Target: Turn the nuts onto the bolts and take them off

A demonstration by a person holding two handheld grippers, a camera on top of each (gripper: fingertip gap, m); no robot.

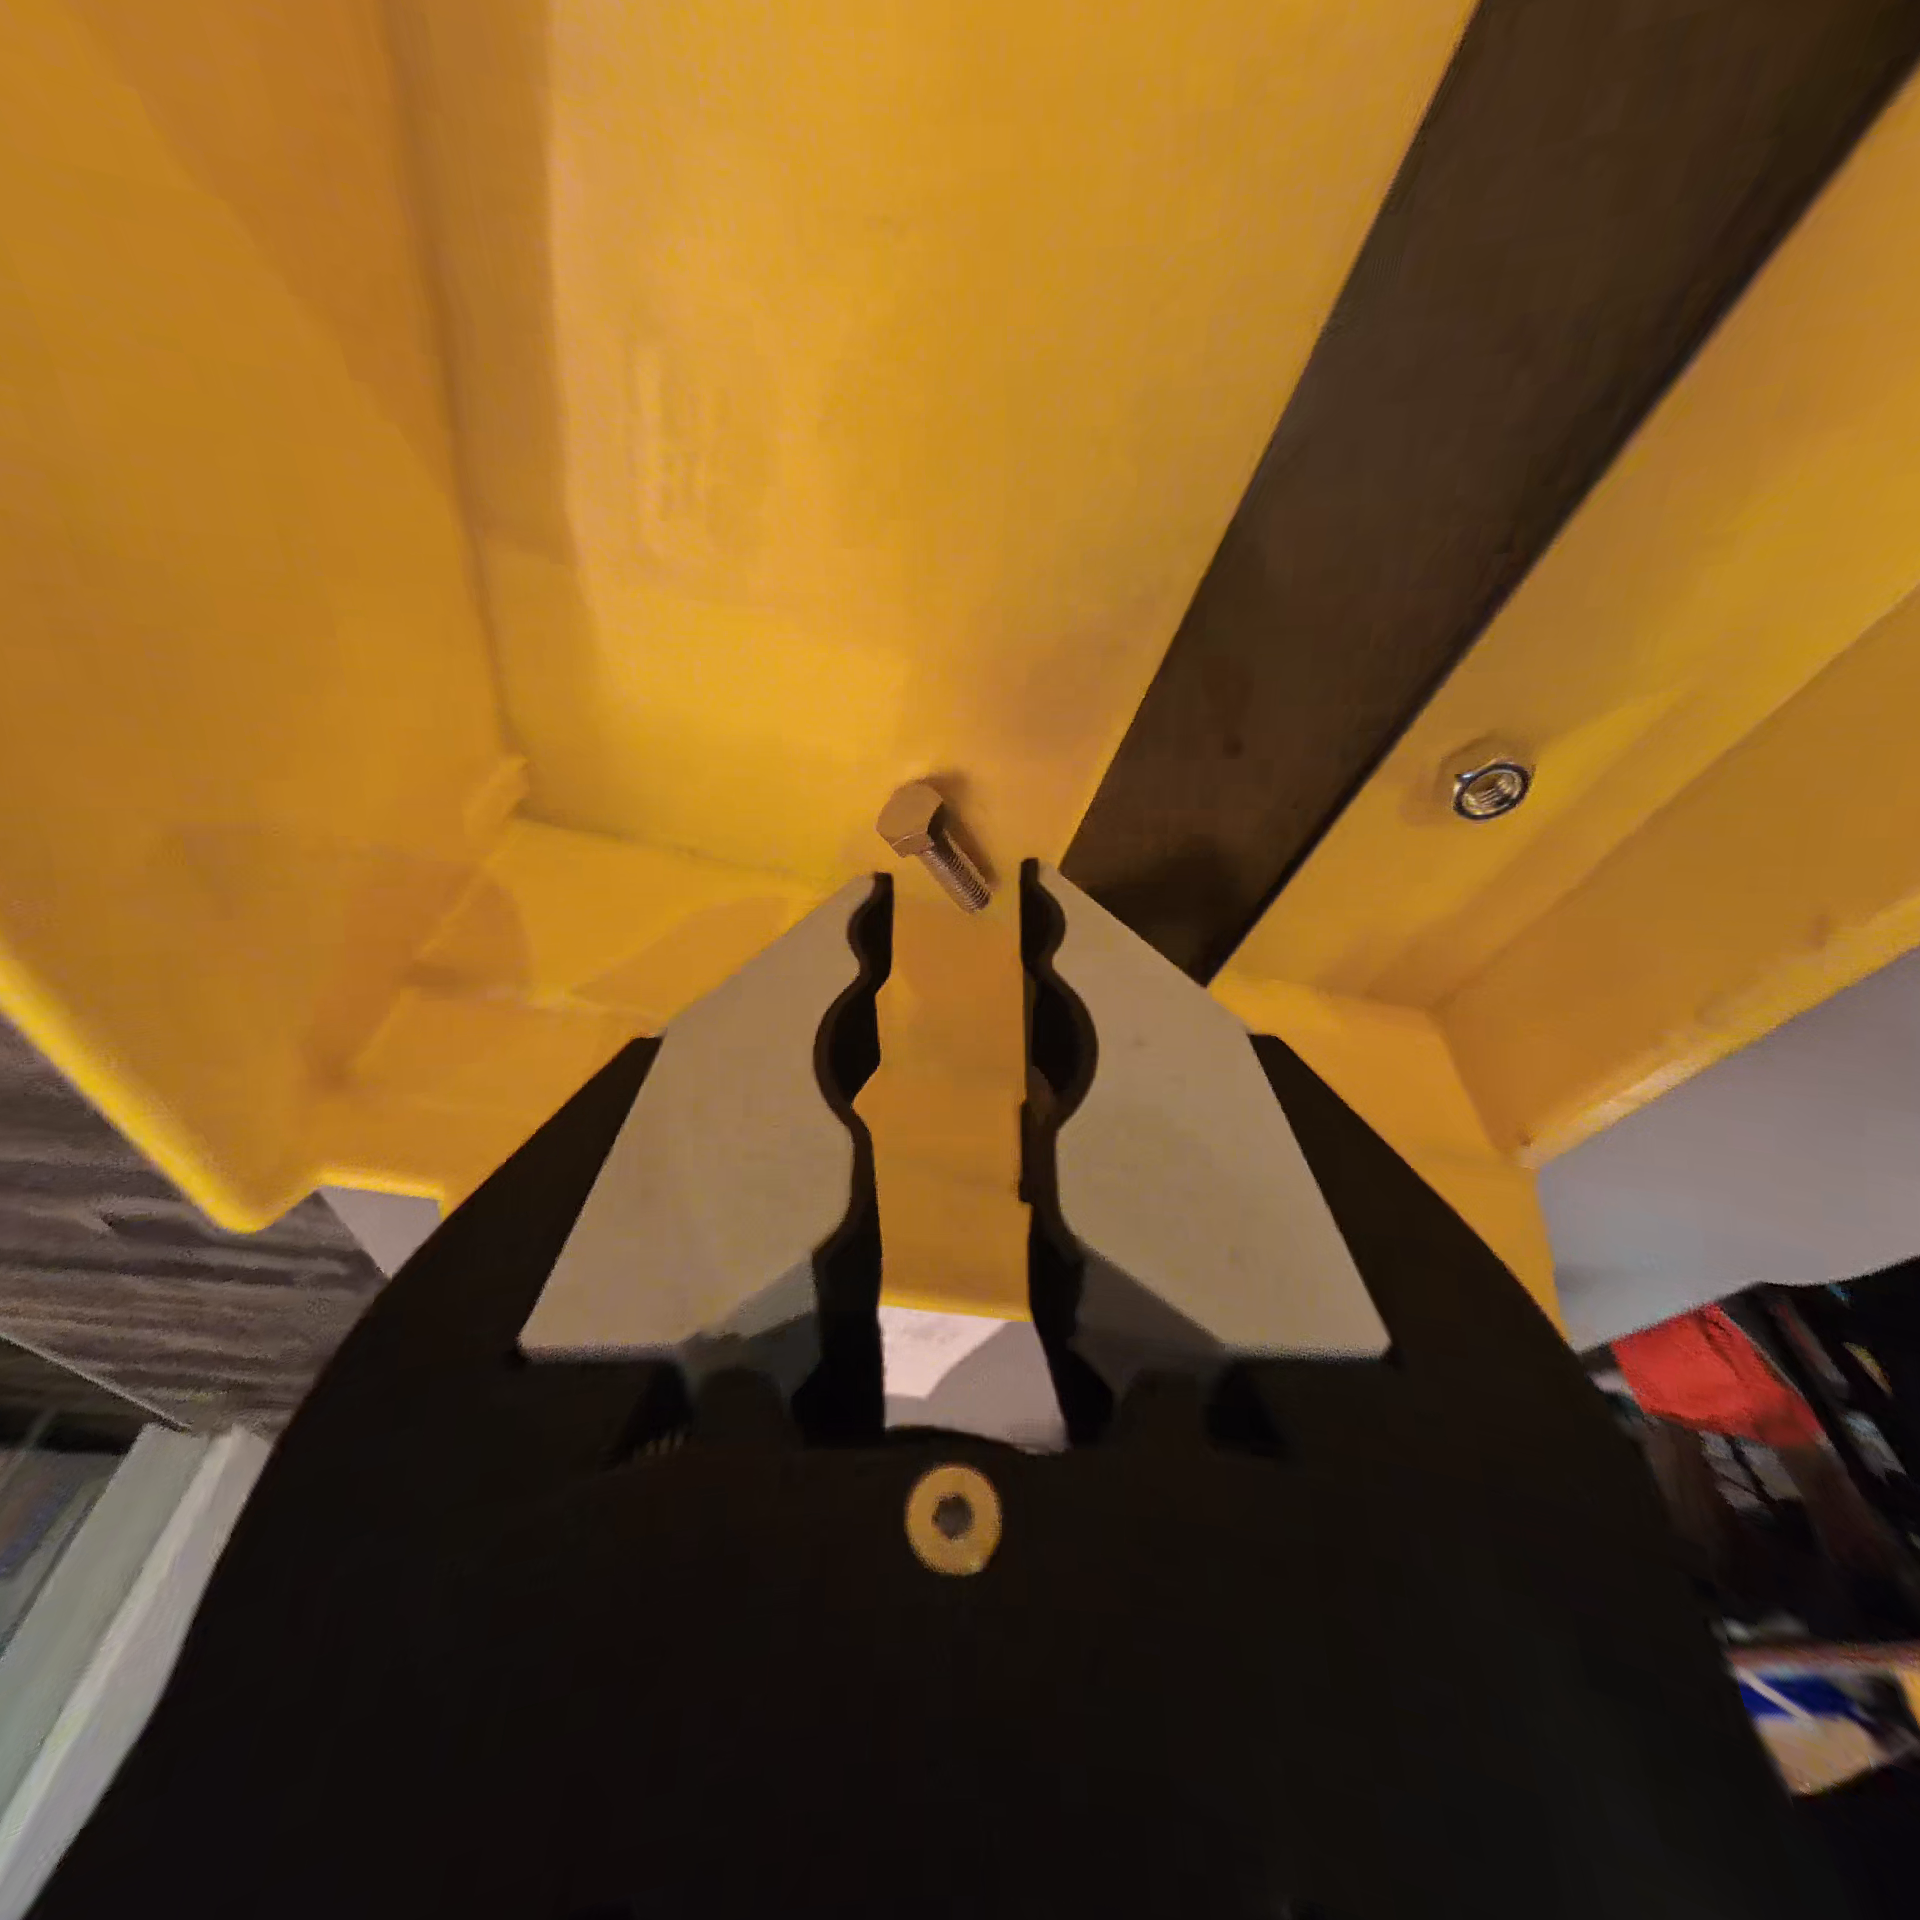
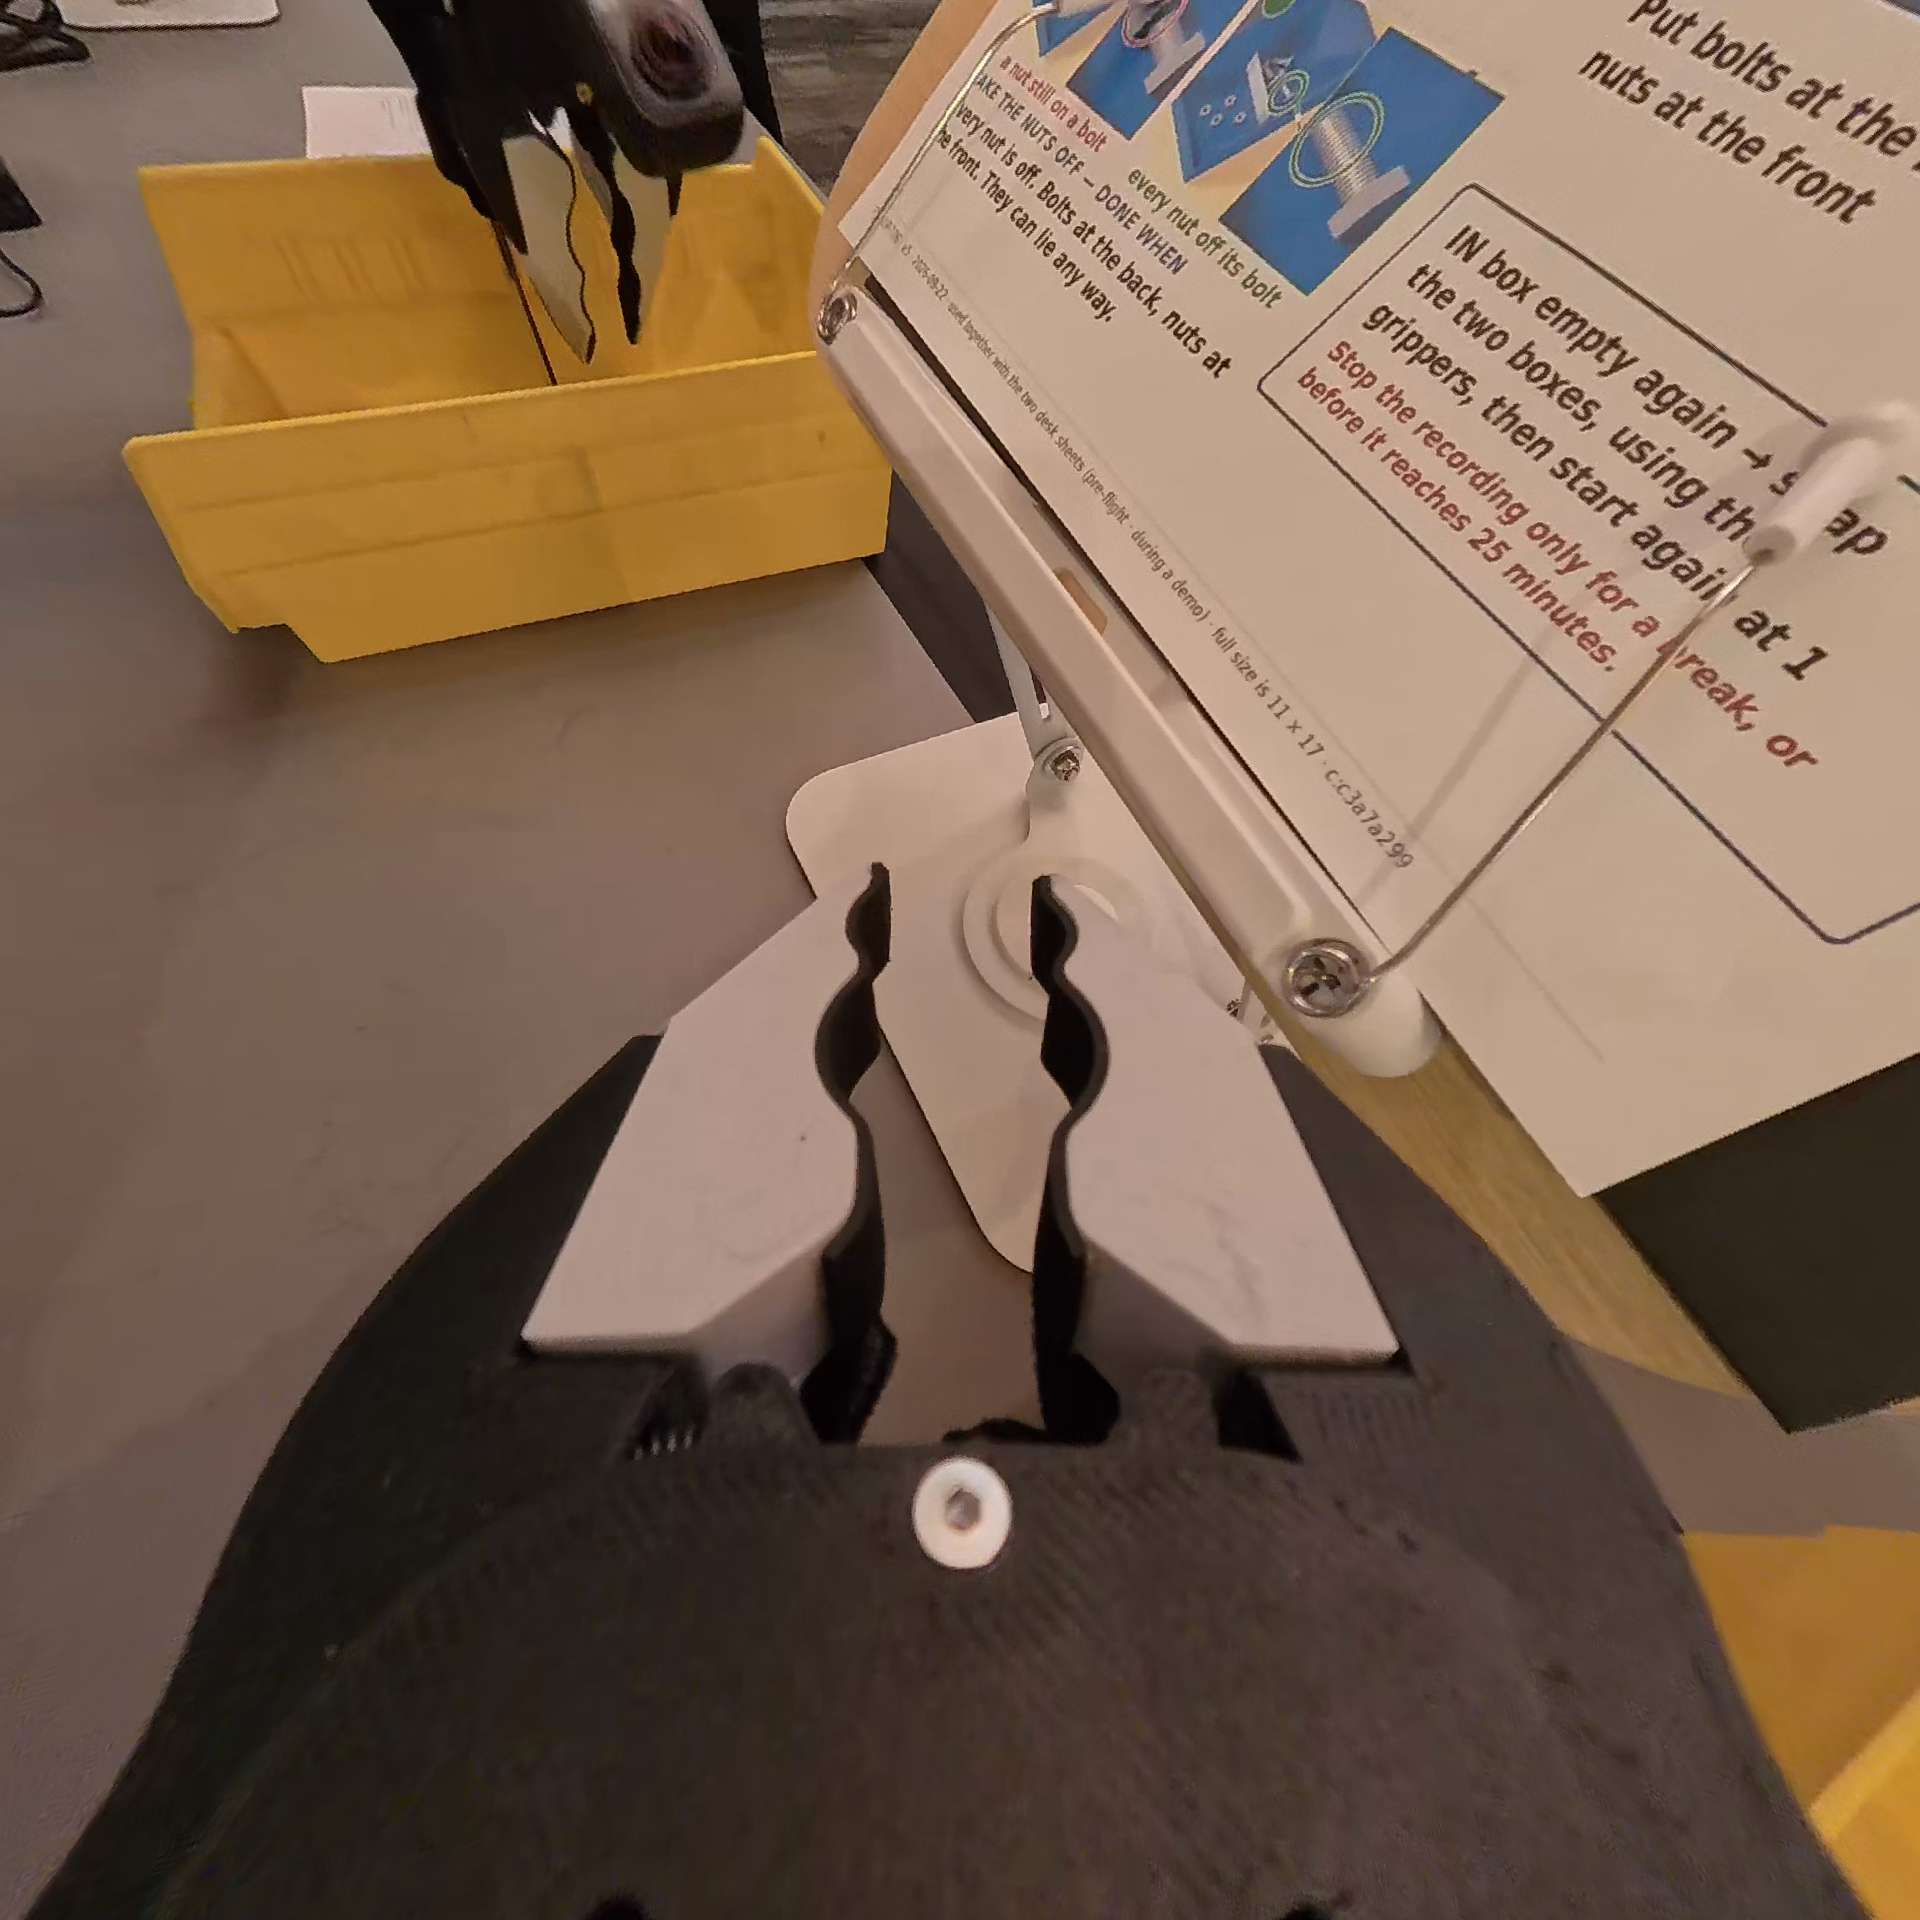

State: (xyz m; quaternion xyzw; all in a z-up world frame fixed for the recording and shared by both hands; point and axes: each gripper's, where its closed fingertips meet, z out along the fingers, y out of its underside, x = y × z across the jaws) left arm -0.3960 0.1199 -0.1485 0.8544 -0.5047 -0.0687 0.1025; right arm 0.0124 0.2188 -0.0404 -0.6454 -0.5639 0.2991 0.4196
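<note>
Hex bolt (image 1: 933, 847) lying on the yellow bin (image 1: 727, 468) floor at 12 o'clock off your left gripper (image 1: 956, 883), jaws parted and empty, hex nut (image 1: 1477, 788) at 2 o'clock beyond a black divider (image 1: 1455, 499), your right gripper (image 2: 961, 883) released over the stand's white base (image 2: 883, 821).

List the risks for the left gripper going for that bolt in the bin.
1. The bolt lies slanted in the yellow bin, just beyond the left gripper; its open fingers could nudge it away rather than straddle it.
2. It sits near the dark divider, which may block one finger.
3. The nut lies across that divider, so pairing needs another reach.
</note>
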